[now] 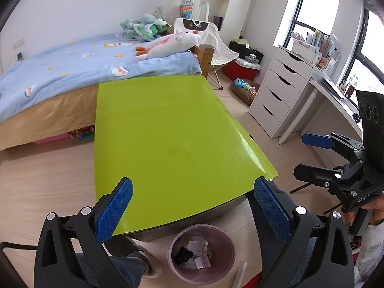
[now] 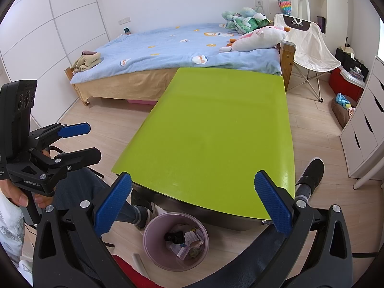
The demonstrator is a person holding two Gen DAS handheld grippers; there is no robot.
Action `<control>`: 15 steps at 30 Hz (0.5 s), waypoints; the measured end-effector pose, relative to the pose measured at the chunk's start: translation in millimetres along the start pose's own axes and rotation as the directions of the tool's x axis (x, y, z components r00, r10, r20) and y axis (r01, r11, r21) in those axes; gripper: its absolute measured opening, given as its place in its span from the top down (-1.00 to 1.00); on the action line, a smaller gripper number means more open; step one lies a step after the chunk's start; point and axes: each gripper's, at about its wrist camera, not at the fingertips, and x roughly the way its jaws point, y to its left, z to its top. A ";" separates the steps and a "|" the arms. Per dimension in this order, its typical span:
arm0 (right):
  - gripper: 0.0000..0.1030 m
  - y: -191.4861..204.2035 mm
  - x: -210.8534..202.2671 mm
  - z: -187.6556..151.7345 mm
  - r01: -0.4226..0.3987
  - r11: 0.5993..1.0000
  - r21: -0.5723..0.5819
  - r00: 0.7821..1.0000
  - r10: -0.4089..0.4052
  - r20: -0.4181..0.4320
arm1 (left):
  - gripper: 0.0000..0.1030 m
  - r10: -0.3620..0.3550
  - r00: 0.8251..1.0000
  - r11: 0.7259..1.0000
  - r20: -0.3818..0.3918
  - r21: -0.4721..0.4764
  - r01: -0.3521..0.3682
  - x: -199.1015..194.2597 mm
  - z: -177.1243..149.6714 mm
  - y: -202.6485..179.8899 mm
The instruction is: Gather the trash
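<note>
Both hand-held grippers hang above the near edge of the lime-green glossy desk [image 1: 168, 129], each with its blue-padded fingers spread wide and nothing between them. From its own camera, the left hand-held gripper [image 1: 192, 208] frames the desk's near right corner; the right hand-held gripper [image 2: 193, 200] frames the near edge from the other side. Each also shows in the other's view, held in a hand beside the desk, jaws apart and empty.

On the pale wooden floor [image 1: 48, 168], just under the desk's near edge, stands a round pale-pink plastic waste bin [image 2: 153, 247]. Crumpled paper scraps and wrappers [image 1: 199, 252] lie inside it, along with a small black item [image 2: 174, 236]. The person's legs and shoes sit on either side of the bin. Beyond the desk's far edge is a bed with a light-blue patterned duvet [image 1: 72, 62].
</note>
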 end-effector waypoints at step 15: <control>-0.94 1.9 0.6 -1.4 0.000 1.000 0.002 1.000 0.000 -0.004 | -0.88 0.007 1.000 1.000 0.009 0.011 -0.007 -0.6 0.5 -0.8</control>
